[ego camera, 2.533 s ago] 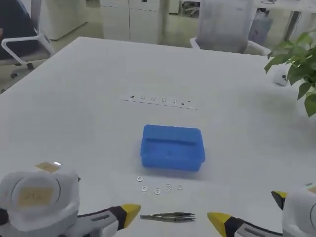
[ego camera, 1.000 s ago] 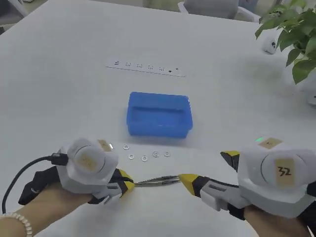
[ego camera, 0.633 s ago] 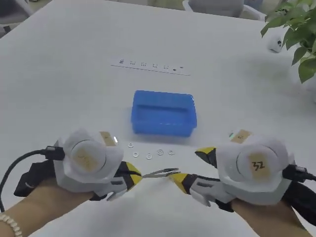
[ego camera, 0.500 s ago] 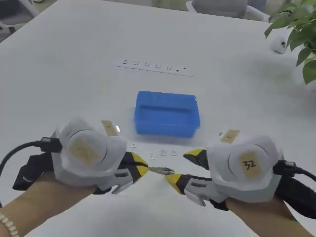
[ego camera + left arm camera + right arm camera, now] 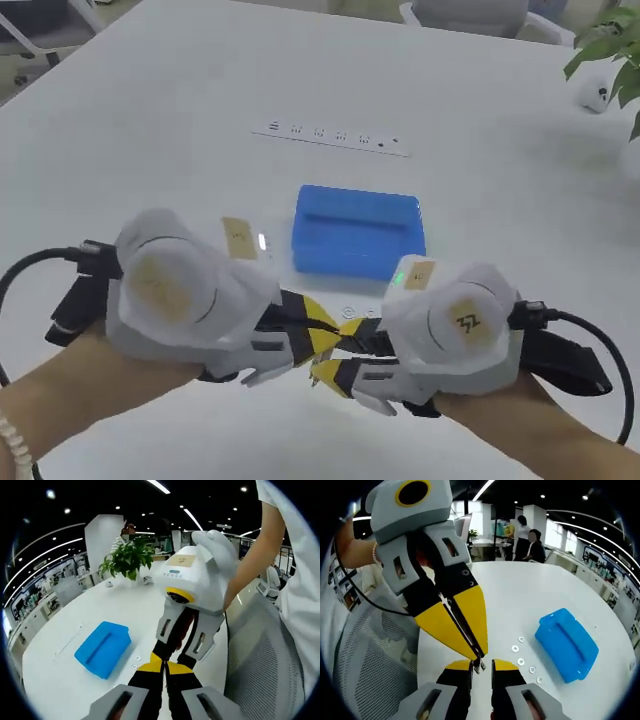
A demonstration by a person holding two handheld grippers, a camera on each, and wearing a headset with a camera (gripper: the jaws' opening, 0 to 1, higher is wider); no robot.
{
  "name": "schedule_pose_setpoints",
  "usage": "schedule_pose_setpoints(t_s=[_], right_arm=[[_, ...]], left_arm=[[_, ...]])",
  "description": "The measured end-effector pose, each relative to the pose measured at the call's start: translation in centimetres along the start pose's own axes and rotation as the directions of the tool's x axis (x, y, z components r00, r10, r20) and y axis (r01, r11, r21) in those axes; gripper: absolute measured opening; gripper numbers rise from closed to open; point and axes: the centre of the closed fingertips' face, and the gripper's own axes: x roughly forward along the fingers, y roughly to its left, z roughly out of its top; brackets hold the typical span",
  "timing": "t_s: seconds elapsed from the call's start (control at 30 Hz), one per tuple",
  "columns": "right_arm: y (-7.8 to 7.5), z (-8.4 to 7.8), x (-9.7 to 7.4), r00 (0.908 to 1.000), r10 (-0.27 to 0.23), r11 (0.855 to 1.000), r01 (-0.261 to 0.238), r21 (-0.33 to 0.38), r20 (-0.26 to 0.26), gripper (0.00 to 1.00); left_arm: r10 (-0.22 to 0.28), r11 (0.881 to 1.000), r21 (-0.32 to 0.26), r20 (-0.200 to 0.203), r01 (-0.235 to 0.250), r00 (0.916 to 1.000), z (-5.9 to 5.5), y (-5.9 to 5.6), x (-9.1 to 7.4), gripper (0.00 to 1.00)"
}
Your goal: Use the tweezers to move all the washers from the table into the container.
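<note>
Right gripper view sets the tweezers (image 5: 460, 625) between the jaws of the left gripper (image 5: 477, 654), which are pressed together on them. Their free end reaches into the narrow gap of the right gripper (image 5: 481, 666). Its jaws stand close about that end (we cannot tell whether they grip). A second ago the tweezers lay on the worktop (image 5: 520, 590) with a gripper at either end; now we see them lifted and the two grippers tip to tip. Beyond them, the washers (image 5: 521, 661) lie as before in a loose row on the worktop, beside the blue container (image 5: 567, 645).
</note>
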Motion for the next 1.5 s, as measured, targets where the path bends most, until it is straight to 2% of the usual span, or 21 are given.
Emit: schedule_pose_setpoints(t_s=[0.2,0.43,0.5,0.6,0.63,0.77,0.87,0.93,1.0,1.03,1.1,1.13,1.17,1.2,1.23,1.27,1.33,1.37,1.4,1.43,1.5], right_arm=[[0.2,-0.1,0.4,1.0000,0.004,1.000,-0.004,-0.026,-0.008,0.05],[-0.5,-0.2,0.5,0.9991,-0.037,0.998,0.036,-0.054,-0.021,0.04],[-0.8,0.1,0.6,0.9991,-0.038,0.998,0.037,-0.041,-0.018,0.03],[-1.3,0.5,0.6,0.9987,-0.049,0.998,0.048,-0.042,-0.015,0.03],[-1.6,0.6,0.6,0.9985,-0.053,0.998,0.052,-0.040,-0.012,0.03],[-2.9,1.4,0.5,0.9976,-0.069,0.997,0.069,-0.024,0.003,0.03],[-4.0,2.3,0.5,0.9962,-0.083,0.997,0.083,0.003,0.027,0.03],[-4.8,3.0,0.5,0.9945,-0.093,0.995,0.092,0.025,0.046,0.03],[-5.6,3.6,0.5,0.9926,-0.104,0.994,0.101,0.045,0.063,0.03],[-6.1,4.1,0.6,0.9910,-0.107,0.992,0.101,0.073,0.081,0.03],[-6.7,4.7,0.7,0.9886,-0.110,0.990,0.099,0.105,0.104,0.03],[-7.0,5.0,0.8,0.9867,-0.117,0.987,0.103,0.122,0.113,0.03],[-7.4,5.4,0.9,0.9841,-0.124,0.985,0.107,0.133,0.127,0.03],[-7.6,5.7,1.0,0.9823,-0.128,0.984,0.108,0.142,0.137,0.03],[-7.8,6.0,1.2,0.9799,-0.130,0.982,0.107,0.157,0.151,0.03],[-8.1,6.1,1.4,0.9787,-0.130,0.981,0.104,0.162,0.159,0.03],[-8.3,6.2,2.0,0.9786,-0.127,0.981,0.100,0.168,0.162,0.03],[-8.5,6.3,2.3,0.9783,-0.127,0.981,0.100,0.168,0.163,0.03],[-8.6,6.3,2.6,0.9787,-0.128,0.981,0.101,0.167,0.161,0.03],[-8.8,6.3,2.9,0.9794,-0.126,0.981,0.100,0.164,0.158,0.03],[-8.9,6.2,3.3,0.9807,-0.121,0.981,0.095,0.167,0.154,0.04]], left_arm=[[0.009,1.000,-0.008,0.012,-0.009,0.9999,-0.1,0.0,0.0,0.00],[0.160,0.977,-0.152,0.069,-0.148,0.9847,-0.9,1.4,0.1,0.00],[0.255,0.939,-0.259,0.083,-0.226,0.9635,-1.4,2.4,-0.4,0.12],[0.387,0.843,-0.439,0.095,-0.311,0.9172,-2.2,3.7,-2.3,0.22],[0.421,0.823,-0.457,0.093,-0.337,0.9022,-2.5,4.0,-2.9,0.24],[0.490,0.773,-0.483,0.043,-0.411,0.8707,-4.5,4.1,-4.7,0.50],[0.552,0.728,-0.494,0.010,-0.476,0.8338,-5.5,4.0,-6.2,0.61],[0.569,0.705,-0.507,-0.012,-0.496,0.8222,-6.1,3.5,-7.0,0.65],[0.613,0.659,-0.512,-0.058,-0.551,0.7877,-7.1,3.6,-7.9,0.71],[0.655,0.626,-0.502,-0.076,-0.597,0.7517,-7.6,3.8,-8.6,0.76],[0.714,0.575,-0.484,-0.098,-0.660,0.6934,-8.3,4.1,-9.8,0.82],[0.729,0.563,-0.473,-0.103,-0.678,0.6771,-8.4,4.2,-10.2,0.84],[0.734,0.559,-0.463,-0.110,-0.688,0.6701,-8.5,4.2,-10.4,0.85],[0.715,0.574,-0.461,-0.119,-0.676,0.6886,-8.6,4.0,-10.2,0.84],[0.717,0.569,-0.456,-0.132,-0.684,0.6845,-8.8,3.9,-10.3,0.83],[0.729,0.557,-0.452,-0.135,-0.697,0.6709,-9.0,3.9,-10.5,0.83],[0.734,0.555,-0.465,-0.118,-0.690,0.6690,-9.0,3.8,-10.3,0.84],[0.728,0.557,-0.478,-0.112,-0.678,0.6767,-9.0,3.8,-10.0,0.85],[0.706,0.554,-0.529,-0.110,-0.643,0.6992,-9.0,3.6,-9.3,0.86],[0.697,0.546,-0.569,-0.100,-0.616,0.7102,-8.9,3.6,-9.0,0.88],[0.690,0.548,-0.595,-0.076,-0.589,0.7194,-8.8,3.9,-8.7,0.93]])
